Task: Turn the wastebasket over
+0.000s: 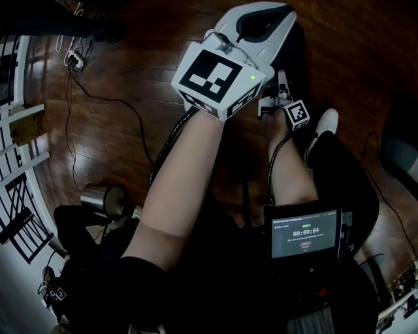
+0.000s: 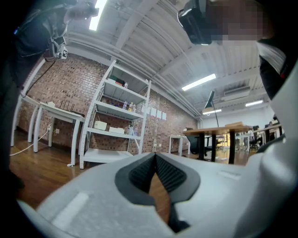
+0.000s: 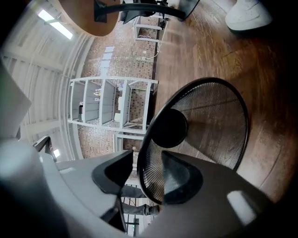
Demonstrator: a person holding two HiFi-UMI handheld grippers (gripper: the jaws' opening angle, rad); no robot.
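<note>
In the right gripper view a black wire-mesh wastebasket (image 3: 219, 121) lies tilted over the wooden floor, with its mouth toward the camera and its solid round bottom (image 3: 170, 128) deep inside. My right gripper (image 3: 146, 179) stands open with the basket's near rim (image 3: 141, 158) passing between its jaws, and the pads stand apart from the wire. In the head view that right gripper (image 1: 279, 85) sits low, just past my left gripper (image 1: 264, 19). The left gripper (image 2: 155, 157) is held level in the air, its tips together and holding nothing. The basket is lost in the dark of the head view.
A white shoe (image 1: 324, 127) stands on the floor right of the grippers, also near the basket (image 3: 247, 14). White shelving (image 2: 116, 121) lines a brick wall, with tables (image 2: 223, 135) further right. A power strip with its cable (image 1: 73, 60) and a metal cylinder (image 1: 104, 199) lie at left.
</note>
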